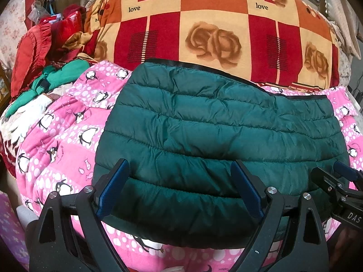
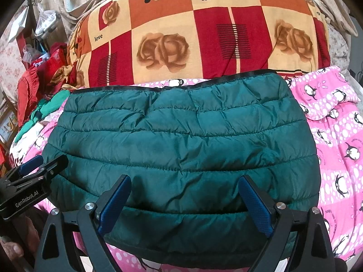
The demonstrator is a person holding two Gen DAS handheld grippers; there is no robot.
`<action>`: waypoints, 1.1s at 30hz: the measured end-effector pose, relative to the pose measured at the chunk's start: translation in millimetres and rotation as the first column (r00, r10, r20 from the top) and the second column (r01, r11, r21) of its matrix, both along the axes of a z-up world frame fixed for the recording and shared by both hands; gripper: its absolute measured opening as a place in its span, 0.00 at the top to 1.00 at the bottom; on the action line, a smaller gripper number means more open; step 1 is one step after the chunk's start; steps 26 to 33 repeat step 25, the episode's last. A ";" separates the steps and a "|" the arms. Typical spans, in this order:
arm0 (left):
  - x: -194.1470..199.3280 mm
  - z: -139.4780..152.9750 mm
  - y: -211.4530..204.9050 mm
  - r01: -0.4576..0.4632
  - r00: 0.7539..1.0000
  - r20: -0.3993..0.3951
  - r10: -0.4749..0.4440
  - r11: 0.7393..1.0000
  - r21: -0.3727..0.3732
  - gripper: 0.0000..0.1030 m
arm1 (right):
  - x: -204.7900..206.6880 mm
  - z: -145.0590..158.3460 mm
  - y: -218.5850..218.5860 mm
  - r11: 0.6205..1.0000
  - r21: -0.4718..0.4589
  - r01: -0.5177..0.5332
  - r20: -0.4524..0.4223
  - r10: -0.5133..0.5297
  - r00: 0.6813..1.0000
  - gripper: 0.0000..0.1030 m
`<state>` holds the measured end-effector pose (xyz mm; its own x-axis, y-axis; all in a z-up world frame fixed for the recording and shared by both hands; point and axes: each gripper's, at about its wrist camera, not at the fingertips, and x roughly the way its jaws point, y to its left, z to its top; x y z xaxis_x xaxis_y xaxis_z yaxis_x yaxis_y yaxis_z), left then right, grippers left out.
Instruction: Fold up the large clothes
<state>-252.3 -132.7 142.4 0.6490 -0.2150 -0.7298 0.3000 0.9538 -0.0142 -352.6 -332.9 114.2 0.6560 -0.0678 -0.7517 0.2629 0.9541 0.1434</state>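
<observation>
A dark green quilted puffer jacket [image 1: 204, 122] lies folded flat on a pink penguin-print blanket [image 1: 56, 140]; it also shows in the right wrist view [image 2: 177, 140]. My left gripper [image 1: 179, 181] is open, its blue-padded fingers spread over the jacket's near edge, holding nothing. My right gripper [image 2: 185, 195] is open too, spread over the near edge further right. The right gripper shows at the right edge of the left wrist view [image 1: 340, 176], and the left gripper at the left edge of the right wrist view [image 2: 38, 165].
A thick red, orange and cream rose-print quilt [image 1: 211, 27] is piled behind the jacket. Red and green clothes [image 1: 45, 68] are heaped at the left. The pink blanket [image 2: 340, 136] spreads out to the right.
</observation>
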 end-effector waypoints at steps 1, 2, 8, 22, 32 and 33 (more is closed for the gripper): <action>0.2 -0.1 0.0 -0.001 1.000 -0.001 0.001 1.000 -0.001 0.11 | 0.4 -0.5 -0.4 1.000 0.002 0.000 -0.002 0.000 1.000 0.09; 0.5 -0.1 0.0 -0.001 1.000 -0.002 0.001 1.000 -0.002 0.11 | 0.7 -0.8 -0.6 1.000 0.004 -0.001 -0.002 0.001 1.000 0.09; 2.3 -4.1 0.5 0.000 1.000 -0.009 0.000 1.000 0.007 0.11 | 1.4 -1.4 -0.2 1.000 0.006 0.000 -0.002 0.000 1.000 0.09; 4.8 -8.7 -1.2 0.020 1.000 0.004 -0.020 1.000 0.018 0.11 | 5.1 -5.9 0.6 1.000 0.008 -0.002 -0.007 0.002 1.000 0.09; 6.9 -8.3 0.4 0.020 1.000 0.002 -0.020 1.000 0.015 0.11 | 6.0 -6.8 -0.7 1.000 0.009 -0.003 -0.008 0.003 1.000 0.09; 6.9 -8.3 0.4 0.020 1.000 0.002 -0.020 1.000 0.015 0.11 | 6.0 -6.8 -0.7 1.000 0.009 -0.003 -0.008 0.003 1.000 0.09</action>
